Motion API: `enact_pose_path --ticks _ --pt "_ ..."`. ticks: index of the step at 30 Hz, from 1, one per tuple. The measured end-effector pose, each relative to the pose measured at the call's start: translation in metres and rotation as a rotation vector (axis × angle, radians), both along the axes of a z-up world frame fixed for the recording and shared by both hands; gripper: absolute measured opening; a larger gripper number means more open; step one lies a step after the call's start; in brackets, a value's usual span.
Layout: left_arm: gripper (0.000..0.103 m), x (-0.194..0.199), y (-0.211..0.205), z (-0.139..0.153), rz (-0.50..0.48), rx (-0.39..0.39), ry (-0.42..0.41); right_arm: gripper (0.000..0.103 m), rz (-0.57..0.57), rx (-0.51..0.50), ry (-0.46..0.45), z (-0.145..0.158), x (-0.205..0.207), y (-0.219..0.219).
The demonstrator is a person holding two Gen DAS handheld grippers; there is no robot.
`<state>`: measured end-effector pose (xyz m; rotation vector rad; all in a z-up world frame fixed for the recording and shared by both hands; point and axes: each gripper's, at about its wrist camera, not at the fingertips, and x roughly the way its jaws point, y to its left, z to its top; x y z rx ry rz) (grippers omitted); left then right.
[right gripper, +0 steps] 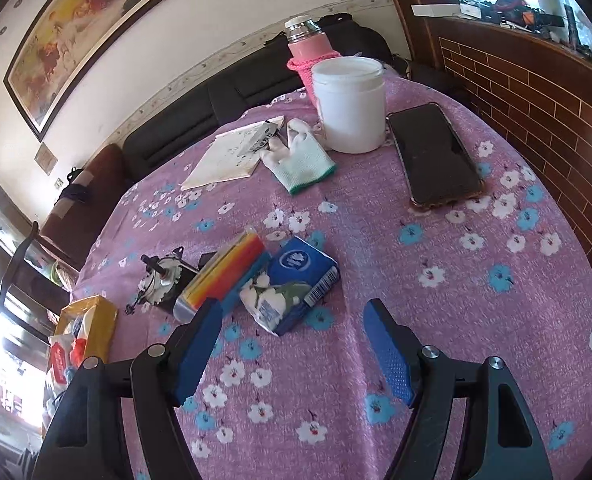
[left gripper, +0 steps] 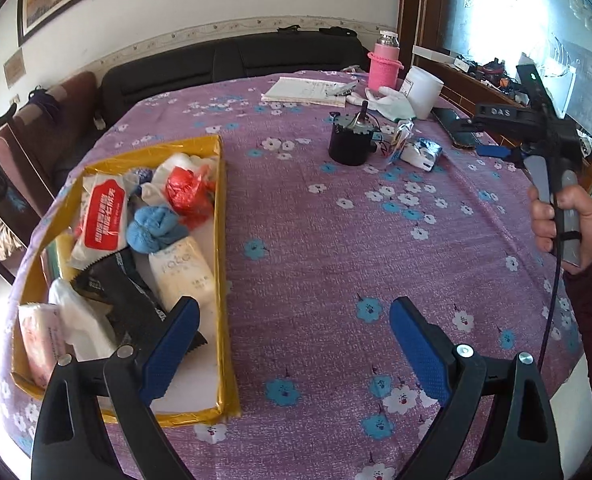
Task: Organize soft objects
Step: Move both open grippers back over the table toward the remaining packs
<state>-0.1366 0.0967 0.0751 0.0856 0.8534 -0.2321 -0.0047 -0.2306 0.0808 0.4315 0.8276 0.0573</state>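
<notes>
I hold both tools above the purple flowered tablecloth (left gripper: 316, 240), and neither has anything in it. My left gripper (left gripper: 292, 344) hangs with its jaws spread wide, empty, just beside the near corner of the yellow box (left gripper: 226, 360). My right gripper (right gripper: 292, 348) is likewise wide open and empty, hovering over bare cloth.

The yellow box is my landmark. Inside it already lie the red-and-white wipes pack (left gripper: 102, 216), a blue rolled sock (left gripper: 156, 228), a red plastic bag (left gripper: 186, 192), a cream tissue pack (left gripper: 184, 272) and a black wrapper (left gripper: 132, 300), so I judge the sorting well along, and I am between picks, choosing the next soft thing.

Well away from the box, across the cloth, the blue tissue packet (right gripper: 292, 284) lies just ahead of my right gripper, touching or nearly touching the rainbow-striped pack (right gripper: 224, 276) and close to the black motor (right gripper: 164, 280). Farther still from the box, the white knit glove (right gripper: 300, 158) rests against the white tub (right gripper: 352, 104), beside the phone (right gripper: 436, 156).

I think the tissue packet is the next take. The move calls for lowering my right gripper forward and a little left, straddling the packet across its narrow side, closing gently so it crumples but does not slip, then carrying it across to the box without catching the motor.
</notes>
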Motion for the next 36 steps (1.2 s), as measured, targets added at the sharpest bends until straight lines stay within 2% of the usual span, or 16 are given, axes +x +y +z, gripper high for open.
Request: enact_pose_path --ticks 4,8,13,15,16,17,21,25,29,31,33,35,36 --pt "0.096 0.001 0.003 -0.003 0.004 -0.014 0.013 0.077 0.010 -0.054 0.002 0.003 0.024 0.021" --pt "0.096 0.003 0.007 -0.007 0.003 -0.023 0.029 0.080 0.011 -0.178 -0.002 0.008 0.058 0.046" --pt "0.096 0.003 0.008 -0.013 -0.014 -0.017 0.046 0.079 0.029 -0.279 0.051 -0.002 0.099 0.068" --pt "0.096 0.003 0.009 -0.014 -0.016 -0.022 0.050 0.062 0.052 -0.320 0.089 -0.010 0.110 0.075" --pt "0.096 0.004 0.010 -0.014 -0.015 -0.024 0.052 0.046 0.065 -0.320 0.106 -0.014 0.112 0.076" --pt "0.096 0.005 0.011 -0.015 -0.014 -0.026 0.053 0.042 0.083 -0.300 0.133 -0.020 0.112 0.077" --pt "0.096 0.007 0.014 -0.017 -0.010 -0.043 0.056 0.038 0.137 -0.252 0.154 -0.029 0.095 0.076" --pt "0.096 0.006 0.011 -0.019 -0.018 -0.054 0.063 0.038 0.266 -0.178 0.161 -0.032 0.062 0.085" --pt "0.096 0.003 0.006 -0.019 -0.032 -0.049 0.058 0.039 0.491 -0.067 0.200 -0.038 0.021 0.106" --pt "0.096 0.002 0.005 -0.017 -0.037 -0.053 0.056 0.044 0.528 -0.025 0.187 -0.031 0.007 0.101" --pt "0.096 0.001 0.004 -0.016 -0.039 -0.056 0.054 0.072 0.455 -0.025 0.120 -0.017 -0.003 0.081" --pt "0.096 0.000 0.003 -0.015 -0.046 -0.063 0.054 0.080 0.309 -0.077 0.061 -0.006 -0.005 0.053" --pt "0.096 0.000 0.001 -0.015 -0.051 -0.070 0.054 0.081 0.238 -0.100 0.047 -0.003 -0.005 0.040"
